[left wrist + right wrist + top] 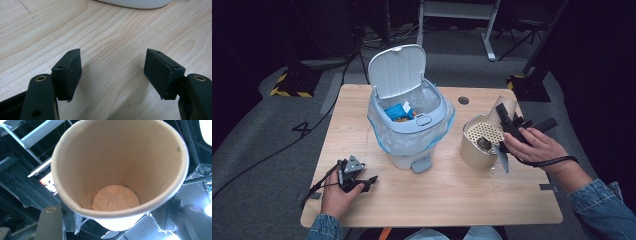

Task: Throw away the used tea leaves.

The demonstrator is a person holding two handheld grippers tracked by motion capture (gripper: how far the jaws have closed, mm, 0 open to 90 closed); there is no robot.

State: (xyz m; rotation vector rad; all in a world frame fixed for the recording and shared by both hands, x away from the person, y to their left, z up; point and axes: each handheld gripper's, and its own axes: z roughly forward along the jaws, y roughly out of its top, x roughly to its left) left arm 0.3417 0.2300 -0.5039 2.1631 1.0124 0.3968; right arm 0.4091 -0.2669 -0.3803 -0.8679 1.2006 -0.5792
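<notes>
Two grippers are in your hands, one on each side of the wooden table (452,195). Your right gripper (507,122) holds a paper cup (507,107) up in the air, tipped on its side just above the tan round container (479,142) that stands on the right part of the table. In the right gripper view you look straight into the paper cup (120,167): its open mouth faces you, its round bottom is far inside, and it looks empty but for a few tiny dark specks. The black jaws sit low on both sides of the cup, pressed against its wall, so the cup is pinched between them. The tan container has a top plate full of little holes, and a small dark thing lies on that plate; it is too small to tell what it is. Your left gripper (357,182) rests low at the near left part of the table, well apart from the cup. In the left gripper view its pads (71,72) stand wide apart with nothing between them, just bare wood below. Between your two hands stands a white pedal bin (412,125) with its lid up. It has a clear bag liner, and some blue and orange wrappers (399,112) lie inside.
</notes>
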